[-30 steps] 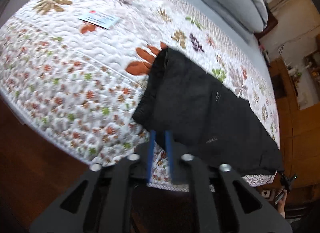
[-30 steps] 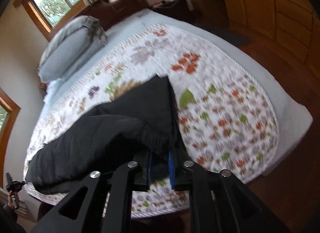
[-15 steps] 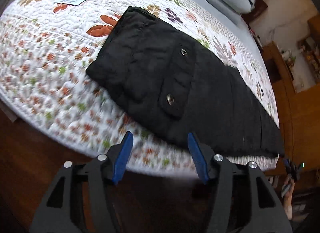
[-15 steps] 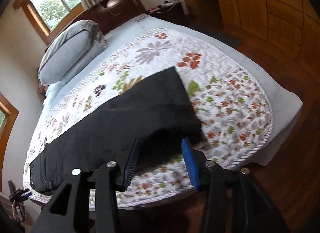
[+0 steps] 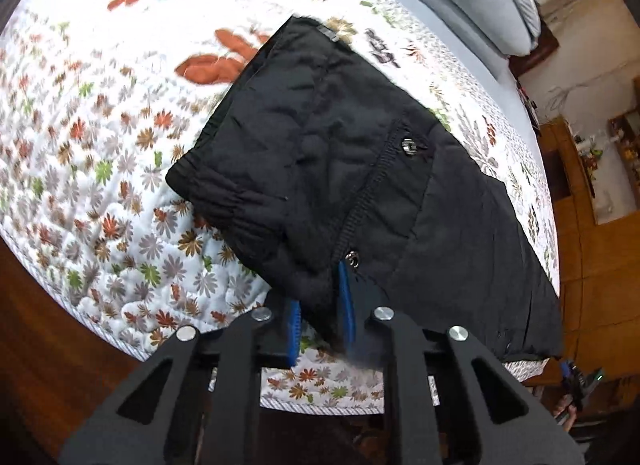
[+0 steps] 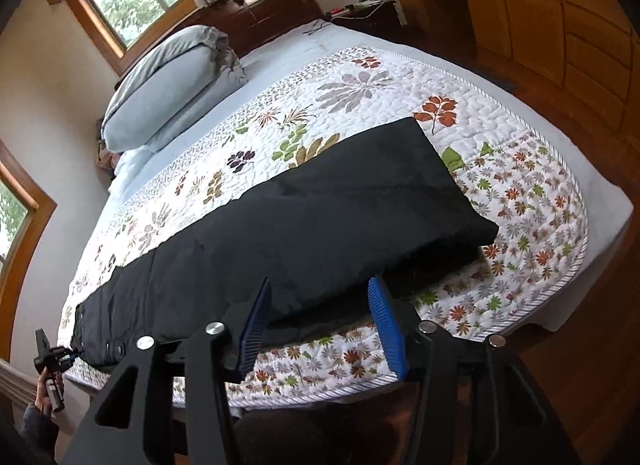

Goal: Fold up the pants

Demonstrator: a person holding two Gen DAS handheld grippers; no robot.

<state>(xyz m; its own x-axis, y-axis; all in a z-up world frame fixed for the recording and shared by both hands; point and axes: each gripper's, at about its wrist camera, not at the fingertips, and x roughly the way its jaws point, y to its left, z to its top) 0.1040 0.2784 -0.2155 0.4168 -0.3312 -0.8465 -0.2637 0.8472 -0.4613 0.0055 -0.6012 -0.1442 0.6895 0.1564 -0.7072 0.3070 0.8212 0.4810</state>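
Black pants lie folded lengthwise along the near edge of a floral quilt. In the left wrist view my left gripper has its blue pads closed on the near edge of the waist end, beside a pocket snap. In the right wrist view the pants stretch from the leg end at right to the waist at far left. My right gripper is open, its pads spread just in front of the near edge of the legs, touching nothing.
The quilt covers a bed with grey pillows at the head. Wooden floor lies beyond the bed edge, wooden cabinets to the right. The left gripper shows small at far left in the right wrist view.
Both grippers released the pants half a second ago. The left gripper has since moved in and closed on the waist edge. The right gripper stays open and has drawn slightly closer to the legs.
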